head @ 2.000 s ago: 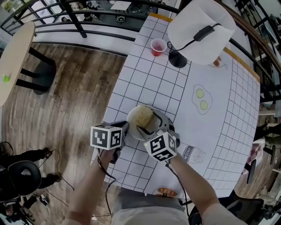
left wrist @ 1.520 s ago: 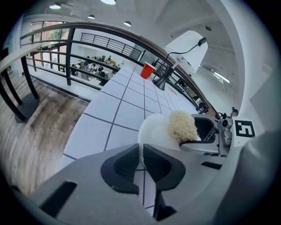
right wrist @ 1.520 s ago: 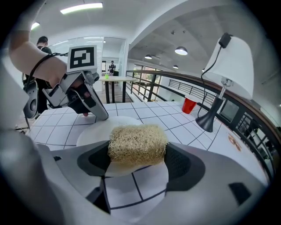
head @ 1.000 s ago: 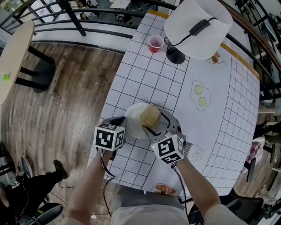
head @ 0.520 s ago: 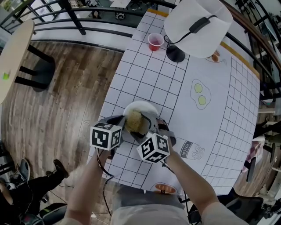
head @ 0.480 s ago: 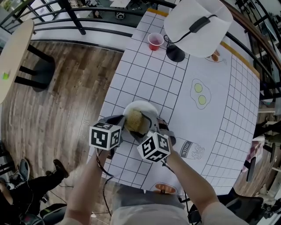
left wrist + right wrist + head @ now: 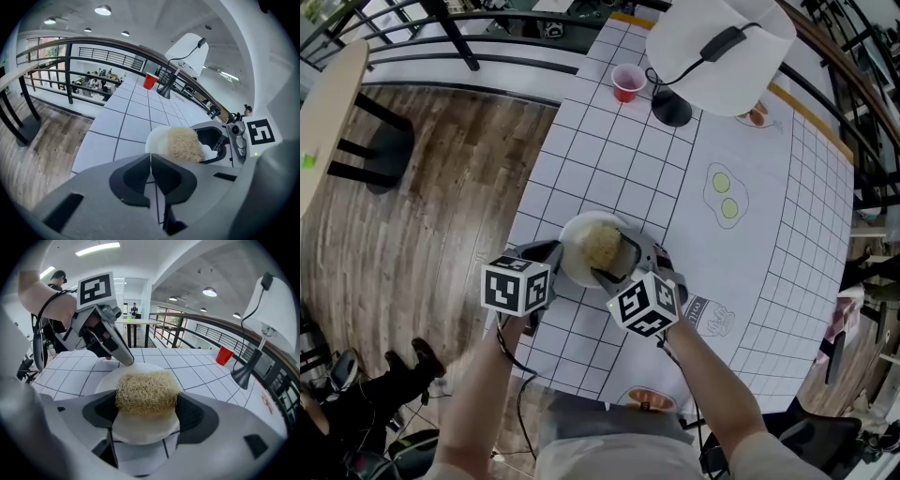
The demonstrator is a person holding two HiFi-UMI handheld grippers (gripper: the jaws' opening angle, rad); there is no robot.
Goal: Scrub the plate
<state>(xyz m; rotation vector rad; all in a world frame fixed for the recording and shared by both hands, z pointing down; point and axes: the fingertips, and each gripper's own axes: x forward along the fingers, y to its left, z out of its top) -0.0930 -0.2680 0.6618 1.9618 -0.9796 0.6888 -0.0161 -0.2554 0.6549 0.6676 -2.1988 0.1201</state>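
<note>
A white plate (image 7: 575,246) lies on the gridded tablecloth near the table's left edge. My left gripper (image 7: 553,255) is shut on the plate's left rim; in the left gripper view its jaws (image 7: 151,162) meet over the rim, with the plate (image 7: 158,138) just beyond. A tan fibrous scrubber (image 7: 604,244) rests on the plate, and my right gripper (image 7: 614,262) is shut on it. The right gripper view has the scrubber (image 7: 146,390) squeezed between both jaws over the plate (image 7: 143,430), and the left gripper (image 7: 123,358) at the far rim.
A red cup (image 7: 627,82) and a lamp with a black base (image 7: 672,111) and a big white shade (image 7: 712,52) stand at the table's far end. Egg drawings (image 7: 725,195) mark the cloth to the right. The table edge and wooden floor (image 7: 412,216) lie just left.
The right gripper has swept the scrubber across the plate: from its right side to the near left, now back toward the middle. The left gripper has kept its hold on the rim.
</note>
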